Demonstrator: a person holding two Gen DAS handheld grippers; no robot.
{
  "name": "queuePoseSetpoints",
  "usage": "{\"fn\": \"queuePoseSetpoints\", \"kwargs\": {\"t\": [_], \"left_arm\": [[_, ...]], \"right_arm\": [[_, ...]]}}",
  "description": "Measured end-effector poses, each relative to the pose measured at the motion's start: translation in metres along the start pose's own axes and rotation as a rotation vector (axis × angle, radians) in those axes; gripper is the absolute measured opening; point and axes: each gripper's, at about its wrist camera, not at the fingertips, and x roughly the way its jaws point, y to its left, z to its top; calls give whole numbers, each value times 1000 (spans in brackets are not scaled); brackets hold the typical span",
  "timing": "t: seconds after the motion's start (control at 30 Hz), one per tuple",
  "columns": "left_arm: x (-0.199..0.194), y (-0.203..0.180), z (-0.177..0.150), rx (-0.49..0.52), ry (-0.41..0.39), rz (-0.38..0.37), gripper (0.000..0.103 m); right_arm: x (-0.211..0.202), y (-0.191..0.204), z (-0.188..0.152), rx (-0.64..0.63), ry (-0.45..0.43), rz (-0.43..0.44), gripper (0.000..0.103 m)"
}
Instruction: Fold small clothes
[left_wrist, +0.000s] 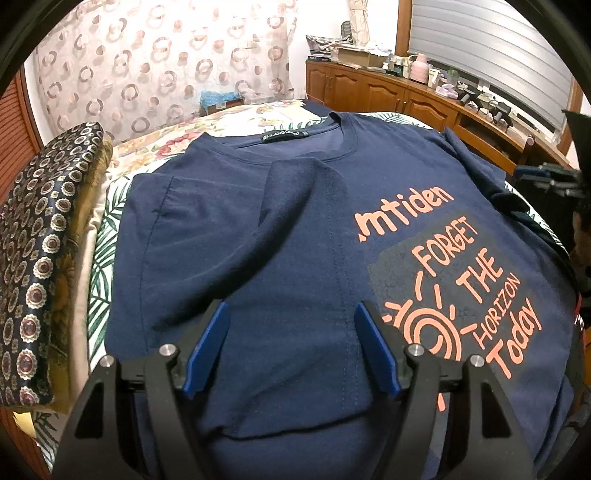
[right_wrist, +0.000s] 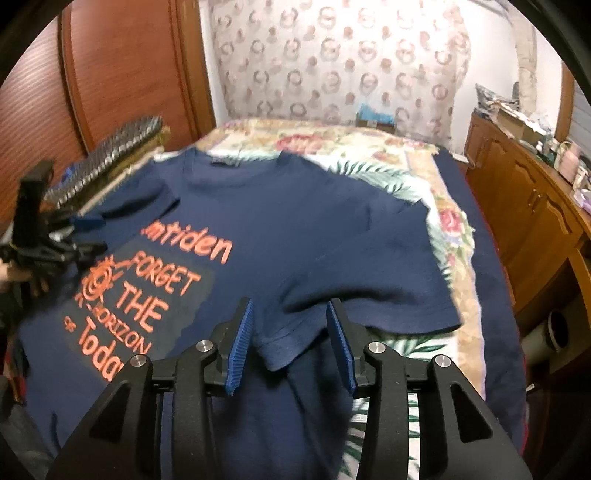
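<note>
In the left wrist view, the left gripper (left_wrist: 291, 325) is seen at the near edge with its blue fingers (left_wrist: 207, 347) spread wide and nothing held between them, poised over the folded-in left side of the navy T-shirt (left_wrist: 280, 236). The T-shirt is laid face up on the bed (left_wrist: 155, 147), its left sleeve (left_wrist: 306, 192) turned inward over the chest so that part of the orange lettering (left_wrist: 461, 280) is covered. In the right wrist view, the right gripper (right_wrist: 290, 339) is likewise seen at the near edge, its fingers (right_wrist: 240, 347) spread apart on either side of a raised fold of navy cloth near the armpit seam, without closing on it. Beyond it, the right sleeve (right_wrist: 369, 280) is spread flat toward the right over the leaf-patterned sheet (right_wrist: 406, 343). The other gripper is visible at the left border of that view, beside the print. Further off, the collar with its label (left_wrist: 282, 134) is turned toward the far end of the bed. A patterned cushion (left_wrist: 40, 236) is propped along the left side of the bed. At the far end a curtain with ring motifs (left_wrist: 155, 55) is hung, and a wooden cabinet (left_wrist: 391, 92) laden with small items is set along the right wall.
</note>
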Motion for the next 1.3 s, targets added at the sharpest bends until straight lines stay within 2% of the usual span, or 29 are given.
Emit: {"fn": "queuePoseSetpoints", "kwargs": {"t": [0.13,0.33,0.57,0.63,0.83,1.0,1.17,1.3], "left_arm": [[0,0,0,0,0,0,71],[0,0,0,1,0,1,71],[-5,3,-4,-14,-8,19,71],[-9,3,-7,-19,-22,22,71],[-27,7,-15,-66,-67,44,71],[-42,10,-21,-112,-104,32,71],[-59,17,-26,-150,-150,27,71],[-69,17,-27,-150,-174,34,71]], "right_arm": [[-2,-30,4,70,2,-79,44],[23,-74,-3,155,70,-191,44],[34,-92,-8,178,100,-212,43],[34,-91,-9,163,95,-205,41],[38,-77,-3,84,99,-167,6],[34,-58,17,48,54,-90,2],[28,-13,53,-27,-10,13,2],[33,26,79,-79,-25,88,2]]}}
